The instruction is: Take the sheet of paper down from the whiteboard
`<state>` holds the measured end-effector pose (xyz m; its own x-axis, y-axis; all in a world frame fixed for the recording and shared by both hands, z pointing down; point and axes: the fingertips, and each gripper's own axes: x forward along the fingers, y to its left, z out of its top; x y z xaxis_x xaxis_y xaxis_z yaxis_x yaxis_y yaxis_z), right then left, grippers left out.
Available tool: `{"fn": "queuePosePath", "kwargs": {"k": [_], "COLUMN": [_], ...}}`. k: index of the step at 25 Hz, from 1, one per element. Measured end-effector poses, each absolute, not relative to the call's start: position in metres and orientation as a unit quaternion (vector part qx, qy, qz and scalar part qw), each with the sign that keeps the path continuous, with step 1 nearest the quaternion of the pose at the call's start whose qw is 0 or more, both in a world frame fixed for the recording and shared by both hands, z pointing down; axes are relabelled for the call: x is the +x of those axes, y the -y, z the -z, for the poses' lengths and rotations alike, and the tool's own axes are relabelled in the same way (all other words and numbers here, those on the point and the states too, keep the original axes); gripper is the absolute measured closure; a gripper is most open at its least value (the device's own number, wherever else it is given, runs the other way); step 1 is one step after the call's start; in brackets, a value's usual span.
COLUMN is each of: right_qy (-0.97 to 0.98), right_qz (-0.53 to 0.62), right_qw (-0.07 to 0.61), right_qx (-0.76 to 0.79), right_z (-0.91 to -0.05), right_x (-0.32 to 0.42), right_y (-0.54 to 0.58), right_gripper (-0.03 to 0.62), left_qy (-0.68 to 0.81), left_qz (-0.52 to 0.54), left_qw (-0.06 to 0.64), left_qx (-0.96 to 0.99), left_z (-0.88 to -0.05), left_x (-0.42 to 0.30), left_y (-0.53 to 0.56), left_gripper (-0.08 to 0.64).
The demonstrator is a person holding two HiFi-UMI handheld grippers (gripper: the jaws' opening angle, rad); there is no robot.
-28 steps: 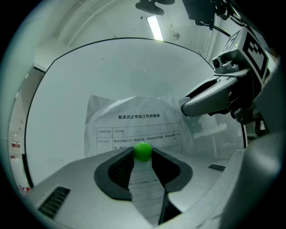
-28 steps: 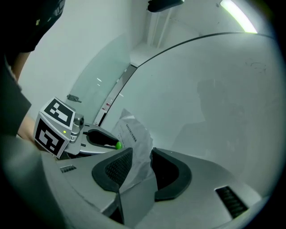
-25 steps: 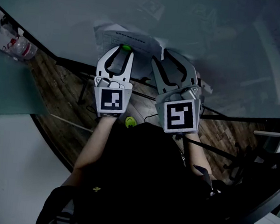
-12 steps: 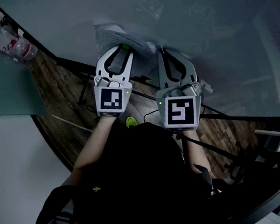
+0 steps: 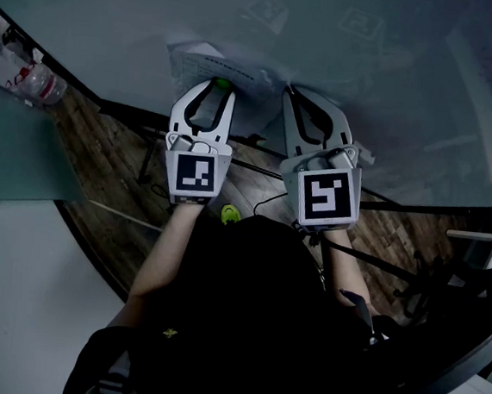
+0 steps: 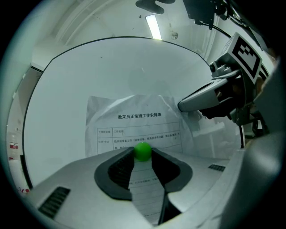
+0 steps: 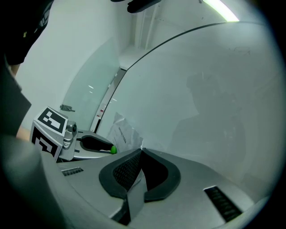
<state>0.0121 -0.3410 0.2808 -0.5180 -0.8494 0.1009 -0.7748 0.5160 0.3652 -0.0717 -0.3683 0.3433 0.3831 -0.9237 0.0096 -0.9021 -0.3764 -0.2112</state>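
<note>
**Both grippers on the sheet at the whiteboard**

You hold both grippers level and side by side against the whiteboard (image 5: 347, 46), their marker cubes facing up at your head camera.

Your left gripper (image 5: 219, 86) is clamped on a small green magnet (image 6: 143, 151). The ball sits right at the jaw tips, with a pad pressing on each side of it. The magnet rests on the sheet of paper (image 6: 134, 118), over the upper rows of its printed table.

Your right gripper (image 5: 289, 90) has its jaws brought together, and the edge of the sheet is pinched between them. In the right gripper view a strip of the paper runs down through the closed pads. Seen from the left gripper view, this gripper's tip meets the sheet at its upper right part, where the paper is creased and puckered.

The sheet itself lies on the board. It is wrinkled, carries a printed heading line above a ruled table, and sits just ahead of the left gripper and to the left of the right one. In the head view its top corner shows beyond the left jaws.

A plastic bottle (image 5: 37, 84) lies off to the left, well apart from both grippers, near the board's lower edge, with wooden floor (image 5: 103, 148) showing beneath.
</note>
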Motion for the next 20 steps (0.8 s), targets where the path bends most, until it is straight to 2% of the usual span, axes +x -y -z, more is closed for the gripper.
{"fn": "queuePosePath", "kwargs": {"k": [12,20], "right_qy": [0.883,0.911], "right_qz": [0.097,-0.013], "right_qw": [0.109,0.048], "right_qx": [0.445,0.410], "right_z": [-0.287,-0.292], "right_x": [0.003,0.008], "right_y": [0.332,0.328], "right_gripper": [0.566,0.566], "left_qy": [-0.540,-0.534], "left_qz": [0.075,0.088], "left_qw": [0.079,0.083], "left_qx": [-0.835,-0.837], "left_z": [-0.358,-0.353], "left_x": [-0.071,-0.074], "left_y": [0.353,0.340], "left_gripper": [0.428,0.428]}}
